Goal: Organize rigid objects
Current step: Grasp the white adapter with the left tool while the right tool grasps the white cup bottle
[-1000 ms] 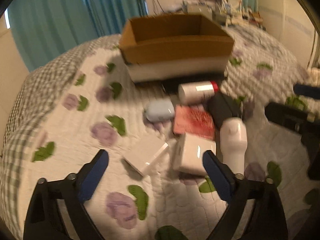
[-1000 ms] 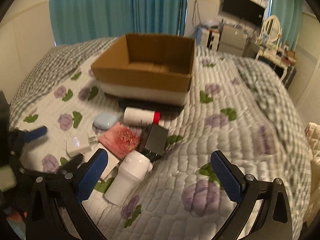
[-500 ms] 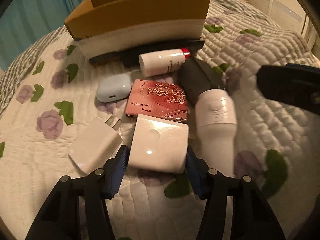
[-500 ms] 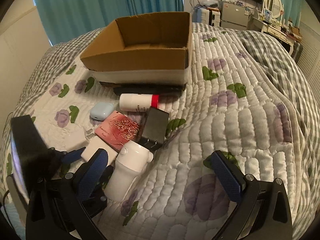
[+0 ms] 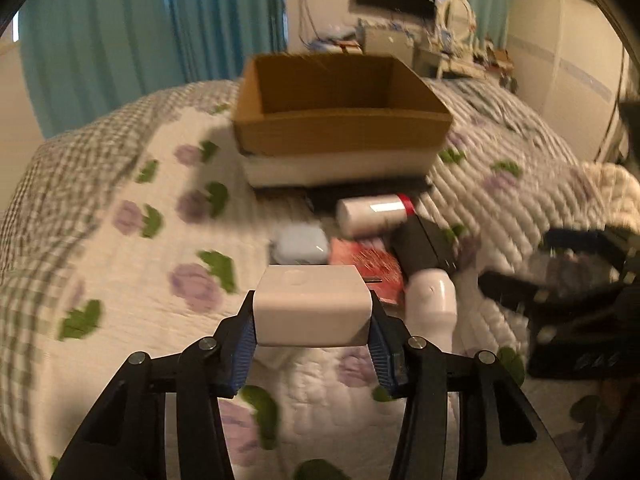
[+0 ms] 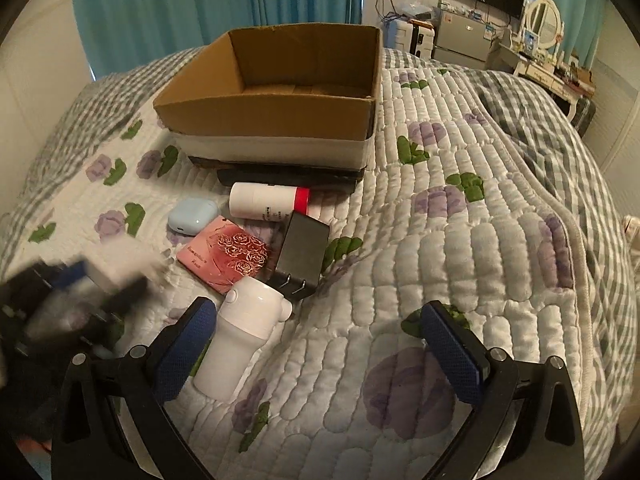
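Note:
My left gripper (image 5: pixel 312 340) is shut on a white square box (image 5: pixel 312 306) and holds it above the quilt; it shows blurred in the right wrist view (image 6: pixel 80 280). An open cardboard box (image 5: pixel 340 120) stands behind on the bed, also in the right wrist view (image 6: pixel 276 92). On the quilt lie a white tube with a red band (image 6: pixel 268 201), a pale blue case (image 6: pixel 192 216), a pink rose-patterned case (image 6: pixel 228 254), a black charger (image 6: pixel 300 254) and a white bottle (image 6: pixel 244 340). My right gripper (image 6: pixel 320 352) is open and empty, low over the quilt beside the white bottle.
A flat black item (image 6: pixel 288 178) lies at the cardboard box's front. A second white charger (image 6: pixel 120 264) lies blurred by the left gripper. The flowered quilt (image 6: pixel 460 240) spreads to the right. Teal curtains and a dresser stand behind the bed.
My left gripper closed on the white square box and lifted it off the quilt. My right gripper moved down and closer to the white bottle.

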Tool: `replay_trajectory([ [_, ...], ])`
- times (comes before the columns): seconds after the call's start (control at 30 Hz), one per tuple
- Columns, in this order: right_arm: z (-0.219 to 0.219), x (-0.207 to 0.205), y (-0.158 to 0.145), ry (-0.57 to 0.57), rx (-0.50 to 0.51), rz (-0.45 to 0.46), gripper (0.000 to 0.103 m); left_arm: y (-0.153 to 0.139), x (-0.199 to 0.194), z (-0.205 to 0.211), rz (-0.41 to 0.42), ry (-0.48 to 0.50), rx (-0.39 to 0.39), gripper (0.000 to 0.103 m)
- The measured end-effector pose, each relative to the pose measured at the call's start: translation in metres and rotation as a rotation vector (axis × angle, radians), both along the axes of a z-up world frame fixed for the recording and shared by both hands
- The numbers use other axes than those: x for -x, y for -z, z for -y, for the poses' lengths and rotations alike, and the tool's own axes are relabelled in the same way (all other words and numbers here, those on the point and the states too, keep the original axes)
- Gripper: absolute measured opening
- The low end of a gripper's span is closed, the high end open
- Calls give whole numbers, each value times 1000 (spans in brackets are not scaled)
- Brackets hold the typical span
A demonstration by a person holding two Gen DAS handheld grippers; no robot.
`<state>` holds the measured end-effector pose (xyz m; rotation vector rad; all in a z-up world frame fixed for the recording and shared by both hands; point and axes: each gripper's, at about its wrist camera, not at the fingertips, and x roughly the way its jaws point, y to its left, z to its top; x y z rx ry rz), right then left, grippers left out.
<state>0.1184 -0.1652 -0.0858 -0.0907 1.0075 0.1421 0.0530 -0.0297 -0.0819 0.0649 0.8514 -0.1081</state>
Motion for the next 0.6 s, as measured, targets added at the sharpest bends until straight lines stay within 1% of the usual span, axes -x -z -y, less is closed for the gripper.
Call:
replay_trajectory([
  [0.1, -12, 0, -1, -23, 43, 1, 102, -10, 0, -18, 28, -33, 20, 50],
  [0.2, -26, -1, -2, -39, 54, 3, 102, -13, 0, -30, 47, -61, 16, 50],
  [0.27, -39, -3, 2, -65, 71, -22, 102, -11, -2, -36, 44, -69, 19, 50],
  [0.33, -50, -7, 14, -92, 92, -65, 102, -7, -4, -39, 30, -62, 40, 50],
  [0.4, -55, -13, 31, -98, 105, -135, 96, -4, -3, -38, 30, -54, 38, 50],
  [0.43, -55, -15, 39, -95, 110, -162, 96, -3, -4, -38, 30, -50, 38, 50],
  [0.53, -58, -19, 48, -106, 104, -195, 93, 0, -5, -39, 24, -45, 44, 50],
  [0.6, -60, -21, 52, -113, 98, -213, 85, 2, -5, -40, 21, -43, 44, 50],
])
